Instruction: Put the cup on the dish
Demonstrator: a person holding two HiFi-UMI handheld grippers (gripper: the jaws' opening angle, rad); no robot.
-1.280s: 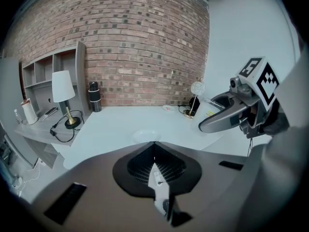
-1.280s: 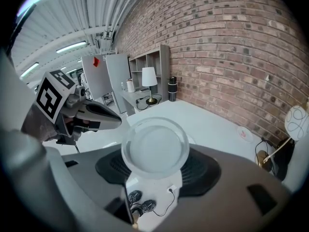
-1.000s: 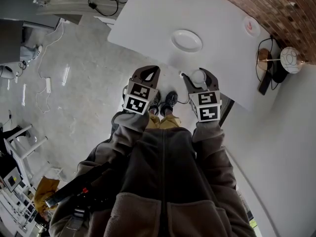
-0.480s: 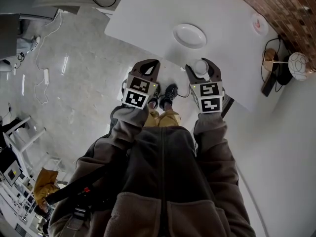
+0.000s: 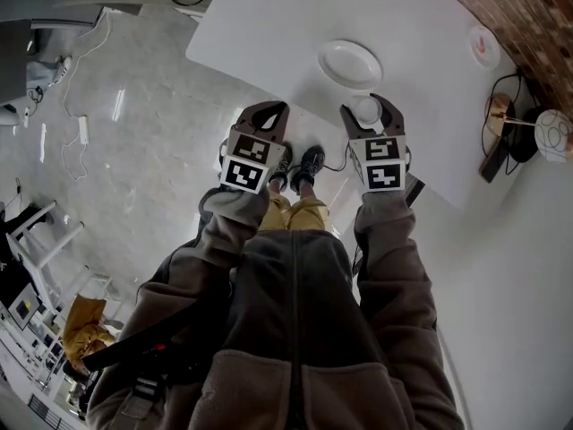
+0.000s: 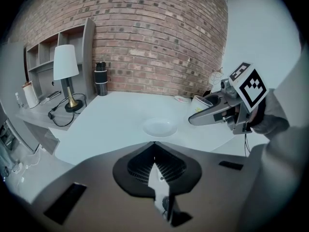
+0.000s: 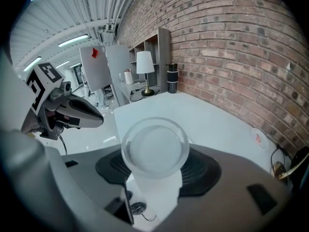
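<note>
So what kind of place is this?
Probably a lab or studio dressed like a home: brick wall, white table and lamp, but loose cables and a bare floor.

No words, numbers or brand names can be read anywhere. The only signs are black-and-white square markers on the cubes of the left hand-held gripper (image 5: 265,108) and the right hand-held gripper (image 5: 367,106), mid-frame in the head view. A small disc (image 5: 484,47) at the bench's (image 5: 269,25) upper-right edge bears a red mark too small to read.
</note>
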